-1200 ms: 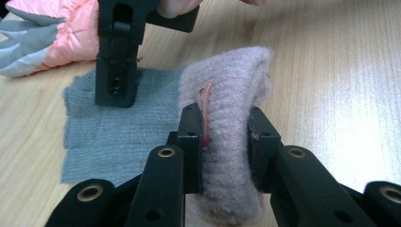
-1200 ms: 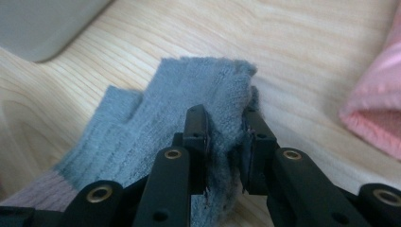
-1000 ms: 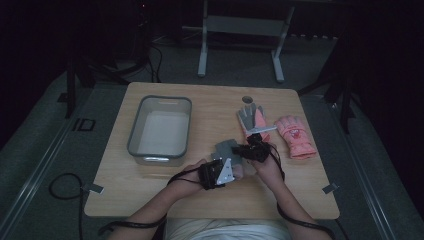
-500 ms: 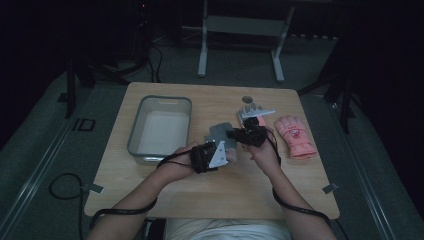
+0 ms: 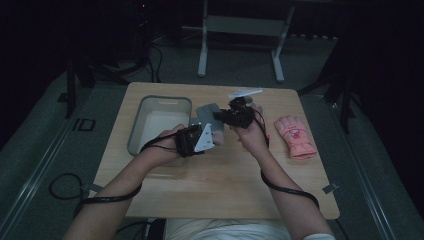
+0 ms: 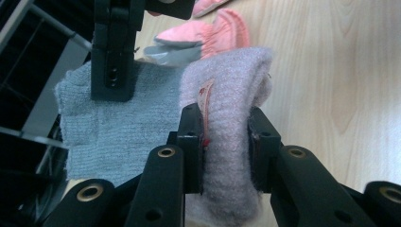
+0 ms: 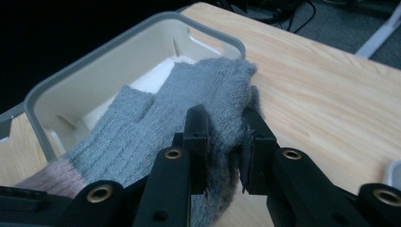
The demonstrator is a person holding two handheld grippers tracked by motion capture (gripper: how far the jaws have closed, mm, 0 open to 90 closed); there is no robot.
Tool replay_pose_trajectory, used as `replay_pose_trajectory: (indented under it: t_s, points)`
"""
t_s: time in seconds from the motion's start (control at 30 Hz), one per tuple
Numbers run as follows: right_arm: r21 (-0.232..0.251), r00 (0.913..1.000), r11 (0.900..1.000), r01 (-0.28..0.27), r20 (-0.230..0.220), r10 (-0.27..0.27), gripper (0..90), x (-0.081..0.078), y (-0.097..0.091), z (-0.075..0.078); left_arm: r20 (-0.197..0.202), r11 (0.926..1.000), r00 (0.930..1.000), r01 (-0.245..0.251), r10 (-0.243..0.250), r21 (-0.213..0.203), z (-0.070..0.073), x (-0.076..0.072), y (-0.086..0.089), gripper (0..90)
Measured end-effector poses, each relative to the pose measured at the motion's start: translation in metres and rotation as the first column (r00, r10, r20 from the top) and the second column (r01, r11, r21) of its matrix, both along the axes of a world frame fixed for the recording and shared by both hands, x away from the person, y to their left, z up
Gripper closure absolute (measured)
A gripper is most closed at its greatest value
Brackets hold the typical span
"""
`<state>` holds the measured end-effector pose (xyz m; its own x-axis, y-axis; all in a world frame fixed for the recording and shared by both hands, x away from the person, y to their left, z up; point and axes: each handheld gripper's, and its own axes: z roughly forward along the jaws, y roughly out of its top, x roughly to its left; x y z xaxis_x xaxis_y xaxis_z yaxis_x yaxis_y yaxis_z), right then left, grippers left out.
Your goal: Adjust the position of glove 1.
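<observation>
I have two grippers on one grey knit glove (image 5: 207,116), held up near the middle of the high view beside the one grey bin (image 5: 159,122). My left gripper (image 6: 226,137) is clamped on the glove's pinkish cuff (image 6: 227,113), jaws pressed into the wool. My right gripper (image 7: 226,135) pinches the grey finger end (image 7: 222,90), jaws nearly together. One pink glove (image 5: 295,135) lies at right on the one wooden table (image 5: 225,185); a second one shows in the left gripper view.
</observation>
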<state>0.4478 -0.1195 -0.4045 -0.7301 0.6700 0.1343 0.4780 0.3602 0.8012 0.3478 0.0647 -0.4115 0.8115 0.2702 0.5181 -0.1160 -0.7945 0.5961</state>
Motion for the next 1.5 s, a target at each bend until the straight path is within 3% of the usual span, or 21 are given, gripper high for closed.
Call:
replay_pose_trajectory:
  t_s: [0.3, 0.4, 0.43, 0.47, 0.63, 0.83, 1.17, 1.3, 1.5]
  points:
    - [0.013, 0.9994, 0.9993, -0.034, 0.007, 0.034, 75.9, 0.007, 0.042, 0.007, -0.004, 0.9988, 0.9991, -0.043, 0.043, -0.022, 0.0, 0.004, 0.042, 72.0]
    - [0.011, 0.9991, 0.999, -0.043, 0.005, 0.043, 75.9, 0.009, 0.053, 0.006, -0.009, 0.9982, 0.9985, -0.055, 0.055, -0.024, -0.003, 0.004, 0.052, 71.9]
    - [0.01, 0.9988, 0.9988, -0.049, 0.005, 0.049, 75.9, 0.01, 0.058, 0.005, -0.019, 0.9971, 0.9973, -0.071, 0.071, -0.026, -0.006, 0.006, 0.064, 71.9]
    - [0.007, 0.9979, 0.9979, -0.064, -0.003, 0.064, 75.9, 0.014, 0.071, 0.002, -0.021, 0.9967, 0.9968, -0.078, 0.077, -0.025, -0.008, 0.007, 0.068, 71.9]
    - [0.007, 0.9965, 0.9966, -0.082, -0.013, 0.082, 75.9, 0.021, 0.097, -0.004, -0.036, 0.9949, 0.9944, -0.1, 0.1, -0.012, -0.014, 0.011, 0.087, 71.9]
    - [-0.003, 0.9946, 0.9951, -0.099, -0.032, 0.099, 75.9, 0.028, 0.122, -0.013, -0.049, 0.9959, 0.9947, -0.091, 0.09, -0.008, -0.026, 0.018, 0.112, 71.9]
    - [-0.043, 0.9934, 0.9955, -0.085, -0.081, 0.082, 75.8, 0.044, 0.14, -0.049, -0.124, 0.9937, 0.9864, -0.102, 0.107, 0.045, -0.056, 0.038, 0.118, 71.8]
    - [-0.07, 0.9928, 0.9952, -0.068, -0.104, 0.06, 75.7, 0.053, 0.144, -0.062, -0.133, 0.9944, 0.9867, -0.086, 0.093, 0.062, -0.069, 0.049, 0.119, 71.7]
    - [-0.099, 0.9911, 0.9932, -0.061, -0.124, 0.048, 74.9, 0.058, 0.146, -0.074, -0.183, 0.9937, 0.9802, -0.058, 0.075, 0.096, -0.075, 0.06, 0.118, 71.5]
